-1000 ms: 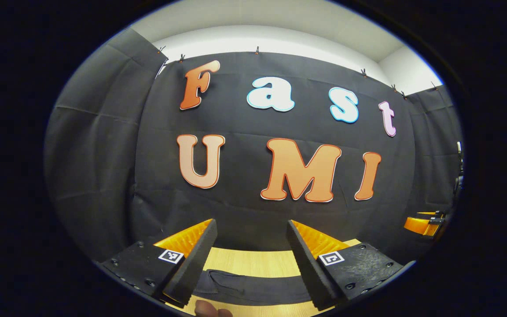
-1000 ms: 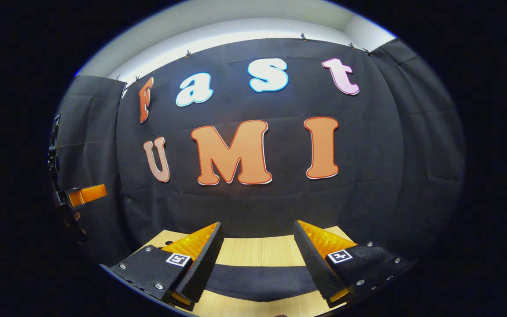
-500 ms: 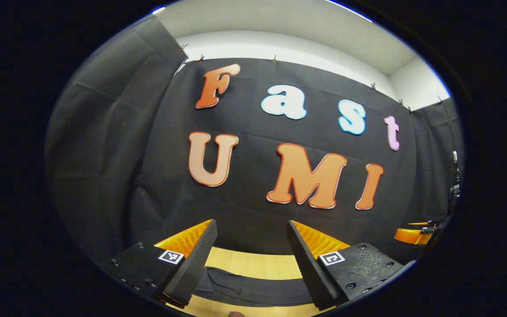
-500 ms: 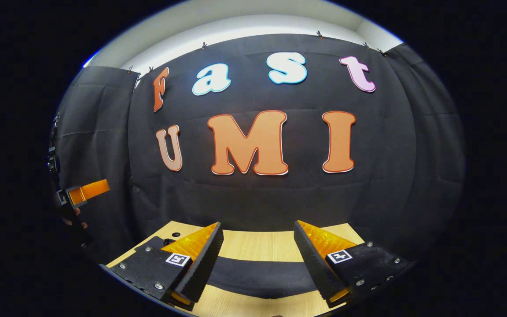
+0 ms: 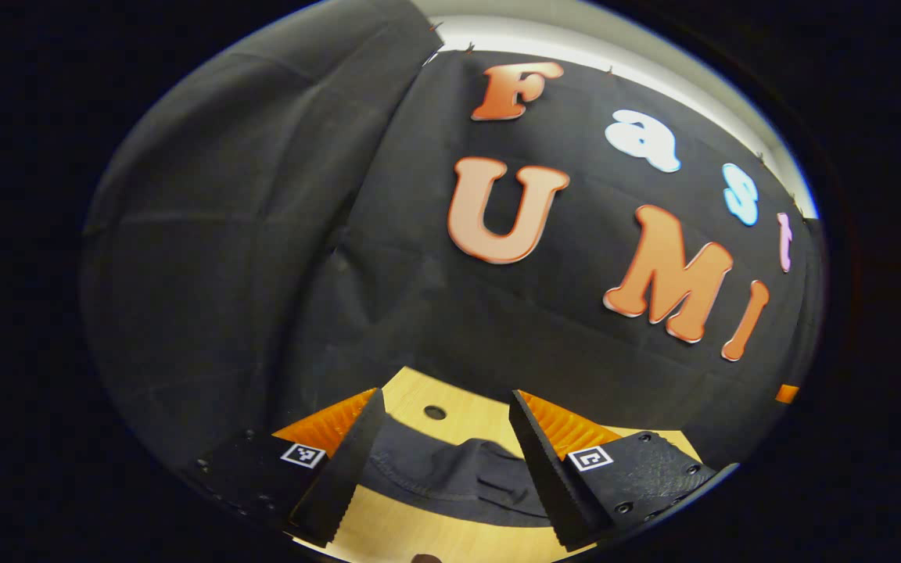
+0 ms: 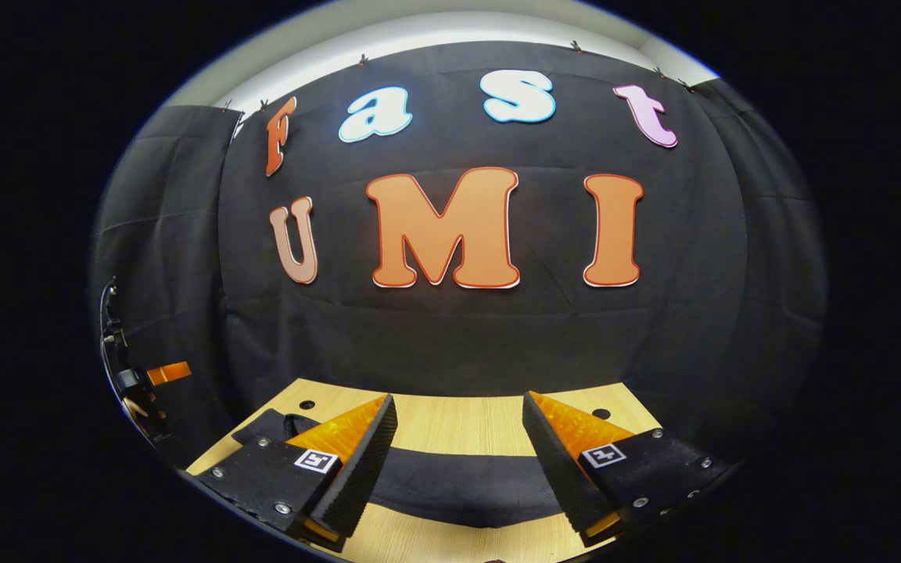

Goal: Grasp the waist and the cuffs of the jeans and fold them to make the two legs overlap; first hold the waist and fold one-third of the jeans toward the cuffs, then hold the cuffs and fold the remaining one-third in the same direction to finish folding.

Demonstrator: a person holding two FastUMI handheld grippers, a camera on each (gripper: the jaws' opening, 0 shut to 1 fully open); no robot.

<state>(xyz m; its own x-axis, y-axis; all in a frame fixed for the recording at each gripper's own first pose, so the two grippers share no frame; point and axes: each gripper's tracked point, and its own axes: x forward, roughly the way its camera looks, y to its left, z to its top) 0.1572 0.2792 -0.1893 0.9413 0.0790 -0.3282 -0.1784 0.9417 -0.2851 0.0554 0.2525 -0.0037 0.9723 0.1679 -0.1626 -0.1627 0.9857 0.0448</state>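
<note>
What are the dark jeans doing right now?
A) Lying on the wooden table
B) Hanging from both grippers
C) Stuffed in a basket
A: the dark jeans lie on the wooden table, and the right gripper and left gripper are both open above them, gripping nothing.

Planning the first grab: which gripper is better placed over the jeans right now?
Probably left. The left gripper is open with bunched, seamed fabric of the jeans between its fingers. The right gripper, also open, faces a flat stretch of cloth with no edge to pinch.
</note>
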